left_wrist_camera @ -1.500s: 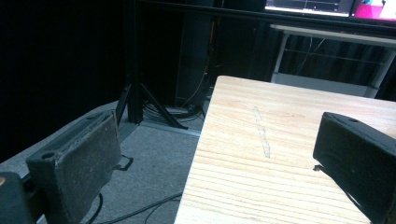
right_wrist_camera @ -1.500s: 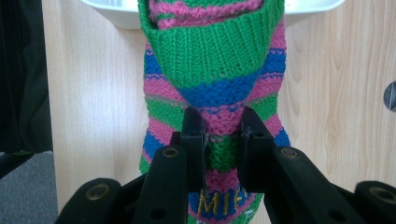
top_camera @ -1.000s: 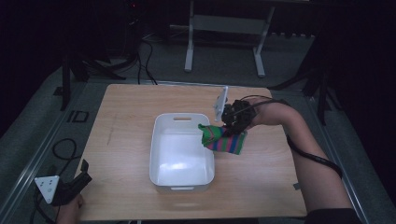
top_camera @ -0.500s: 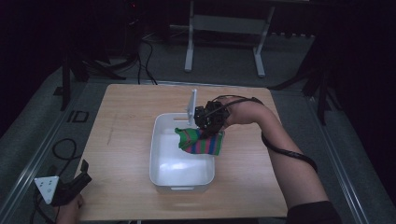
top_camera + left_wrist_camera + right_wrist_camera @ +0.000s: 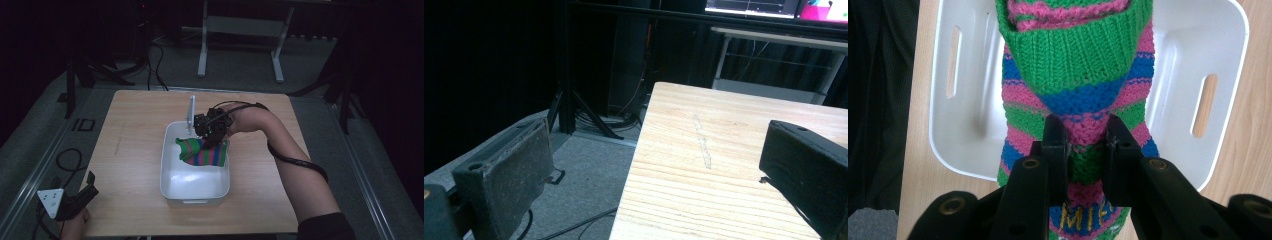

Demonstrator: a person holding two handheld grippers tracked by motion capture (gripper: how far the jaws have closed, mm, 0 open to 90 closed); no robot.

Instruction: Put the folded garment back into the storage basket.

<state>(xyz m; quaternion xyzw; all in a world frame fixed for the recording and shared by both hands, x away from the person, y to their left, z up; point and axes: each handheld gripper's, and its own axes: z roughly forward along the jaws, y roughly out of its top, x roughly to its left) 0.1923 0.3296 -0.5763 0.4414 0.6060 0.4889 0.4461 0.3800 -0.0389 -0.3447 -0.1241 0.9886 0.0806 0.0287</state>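
- Sock [image 5: 202, 152]: a knitted piece striped green, pink and blue hung from the right tongs [image 5: 209, 134] over the far half of the white bin [image 5: 170, 172], one end draped across the far right rim.
- Right tongs, in the right gripper view [image 5: 1083, 145]: the jaws were clamped on a fold of the sock [image 5: 1075, 75], which ran straight away from the tips; the green ribbed cuff lay farthest out, and yellow stitched lettering sat close under the jaws.
- Long axis: in the right gripper view the sock lay along the line of the tongs and crosswise to the bin [image 5: 1220, 45], whose slotted end walls stood to either side.
- Key relation: the hanging part was already above the bin's open floor, while the pinched end was at the far right rim; judged from this, the coming move called for lowering and a short shift toward the bin's middle before letting go, lest the sock catch on the rim.
- Left tongs [image 5: 75, 200]: parked off the near left corner of the bench [image 5: 130, 145], well apart from the bin; in the left gripper view the two pads [image 5: 506, 170] stood wide apart with nothing between them, over the bench [image 5: 704, 165] edge.
- Nearer hand: the right, by far.
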